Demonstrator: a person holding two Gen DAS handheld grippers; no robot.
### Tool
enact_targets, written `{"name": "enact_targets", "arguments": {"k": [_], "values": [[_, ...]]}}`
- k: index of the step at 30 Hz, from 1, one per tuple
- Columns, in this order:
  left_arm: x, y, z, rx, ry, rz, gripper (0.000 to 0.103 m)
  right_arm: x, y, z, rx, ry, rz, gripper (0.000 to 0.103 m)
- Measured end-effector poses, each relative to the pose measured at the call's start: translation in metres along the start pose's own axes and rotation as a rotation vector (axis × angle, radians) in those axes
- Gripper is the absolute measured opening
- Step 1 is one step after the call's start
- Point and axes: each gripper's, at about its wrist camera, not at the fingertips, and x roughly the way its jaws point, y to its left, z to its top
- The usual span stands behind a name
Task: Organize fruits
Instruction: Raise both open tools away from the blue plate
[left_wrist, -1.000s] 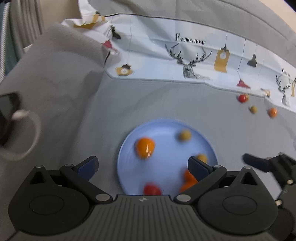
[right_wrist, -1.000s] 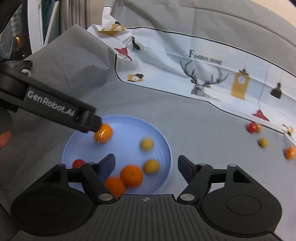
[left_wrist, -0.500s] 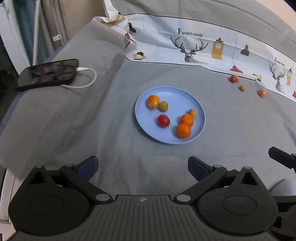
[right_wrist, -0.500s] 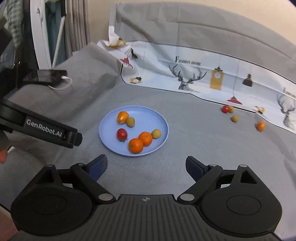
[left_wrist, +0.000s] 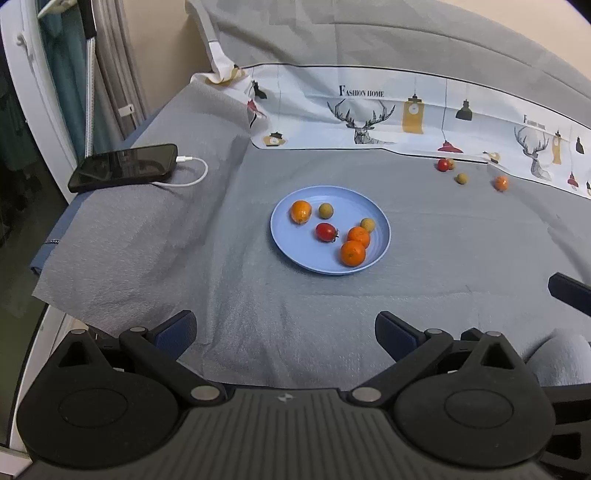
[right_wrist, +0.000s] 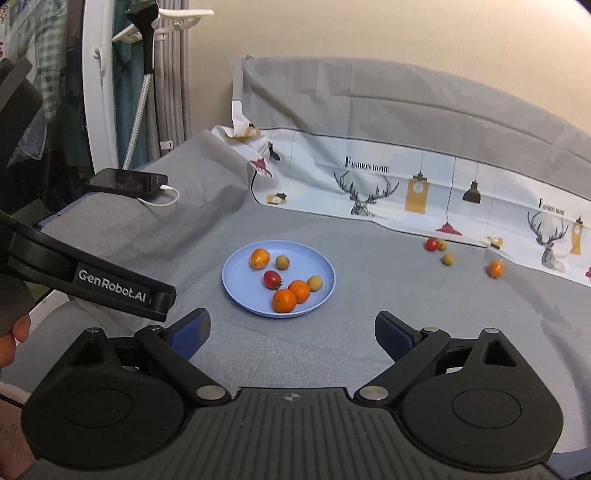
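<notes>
While six fruits sat gathered on the blue plate (right_wrist: 325, 295), we held the left claw (left_wrist: 284, 332) spread empty and the right claw (right_wrist: 291, 328) opening, nothing between, since four fruits (right_wrist: 448, 259) lay loose beyond.

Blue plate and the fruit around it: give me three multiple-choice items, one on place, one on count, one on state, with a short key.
1. Where does the phone lie relative to the plate?
A. far left of it
B. on it
C. right of it

2. How many fruits are on the plate?
A. three
B. six
C. nine

3. What is between the fingers of the left claw?
A. a tomato
B. the phone
C. nothing

Key: 1 A, the phone sits by the cloth's left edge, charging cable attached. 2 B, three oranges, one tomato and two small brownish fruits. 3 C, only grey cloth shows between the spread fingers.
</notes>
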Motion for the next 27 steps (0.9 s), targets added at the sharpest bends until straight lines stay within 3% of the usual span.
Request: {"name": "enact_targets", "arguments": {"k": [27], "values": [[-0.018, -0.003, -0.006, 0.011, -0.038, 0.005, 0.103, -0.023, 0.002, -0.003, -0.007, -0.043, -0.004, 0.097]]}}
